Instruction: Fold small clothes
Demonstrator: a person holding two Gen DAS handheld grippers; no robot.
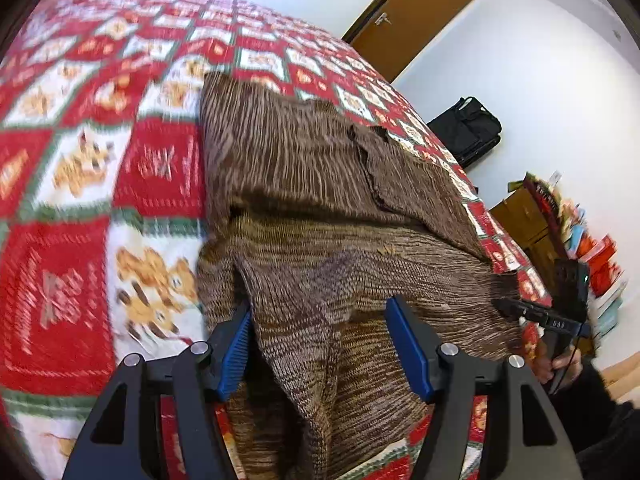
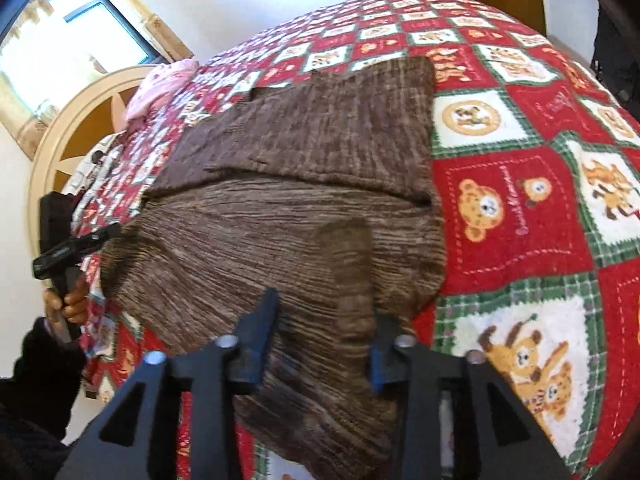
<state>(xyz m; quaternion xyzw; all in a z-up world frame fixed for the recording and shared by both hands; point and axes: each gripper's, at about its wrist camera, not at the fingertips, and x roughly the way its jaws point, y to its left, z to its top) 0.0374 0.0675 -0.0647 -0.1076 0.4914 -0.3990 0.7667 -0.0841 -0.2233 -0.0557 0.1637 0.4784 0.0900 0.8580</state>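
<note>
Left wrist view: brown marled knitted garment lies partly folded on the bed's red, white and green patchwork teddy-bear quilt, long axis running from near to far, far half doubled over with a crease across the middle. Left gripper sits at the near edge, blue pads apart, a raised ridge of knit between them but pads not pressing on it, so open and holding nothing. Right gripper shows at the right edge beside the garment's right corner, in a person's hand; its jaws can't be read from here. Right wrist view: same garment directly ahead and under the right gripper, jaws parted, dark knit flap lying between them, no clamp visible. Left gripper at garment's left edge. Both grippers sit at the near hem, roughly equally close; next fold likely goes away from them, along the long axis.
</note>
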